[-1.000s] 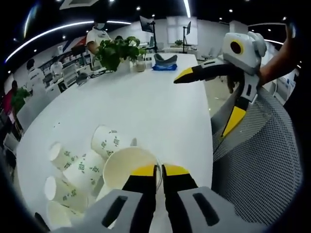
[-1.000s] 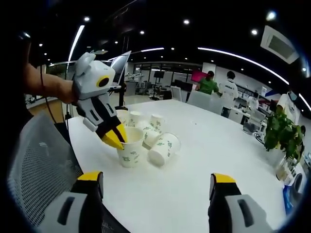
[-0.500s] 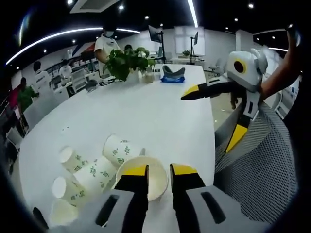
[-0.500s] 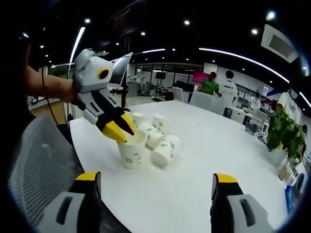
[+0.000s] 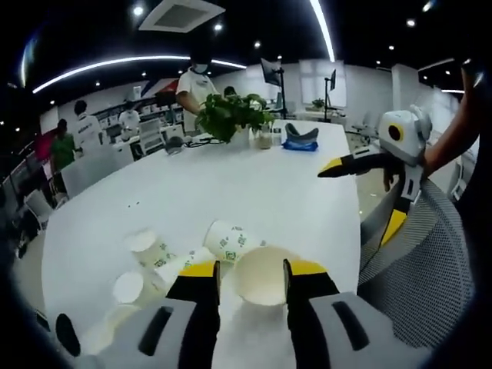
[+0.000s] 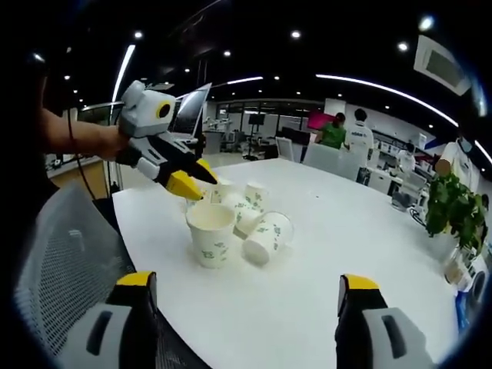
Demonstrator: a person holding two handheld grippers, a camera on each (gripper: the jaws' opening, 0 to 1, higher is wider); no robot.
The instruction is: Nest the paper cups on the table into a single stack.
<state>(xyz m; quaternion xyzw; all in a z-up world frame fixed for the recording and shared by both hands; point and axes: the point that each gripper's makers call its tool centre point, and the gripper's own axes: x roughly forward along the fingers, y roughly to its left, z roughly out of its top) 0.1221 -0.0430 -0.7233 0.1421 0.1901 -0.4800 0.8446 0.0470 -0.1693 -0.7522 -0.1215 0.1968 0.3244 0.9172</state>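
Landmark: the upright paper cup [image 6: 211, 234] stood near the table's [image 6: 323, 254] edge, mouth up, green print on its side.

Left gripper [image 6: 191, 181] hung just above & behind that cup in the right gripper view, yellow tips apart, clear of the rim, gripping nothing. In the left gripper view the same cup [image 5: 265, 274] sat between its own jaws, which were parted about as wide as the cup mouth; whether they touched the rim I couldn't tell.

Right gripper [image 6: 244, 307] was on the near side of the upright cup, well apart from it, jaws spread wide w/ nothing between them. Seen from the left gripper view, the right gripper [image 5: 361, 192] sat off the table edge, over a mesh chair back [image 5: 419, 254], also spread wide.

Other cups: one tipped cup [image 6: 269, 237] lay on its side just beside the upright cup, mouth toward the camera. Behind both, a cluster of more cups [image 6: 247, 198], some upright, some lying, touching or nearly so. No stack formed.

Far from the upright cup, at the table's other end: a potted plant [image 5: 234, 114] & a blue item [image 5: 300, 144]. People in the bkgd beyond the table.
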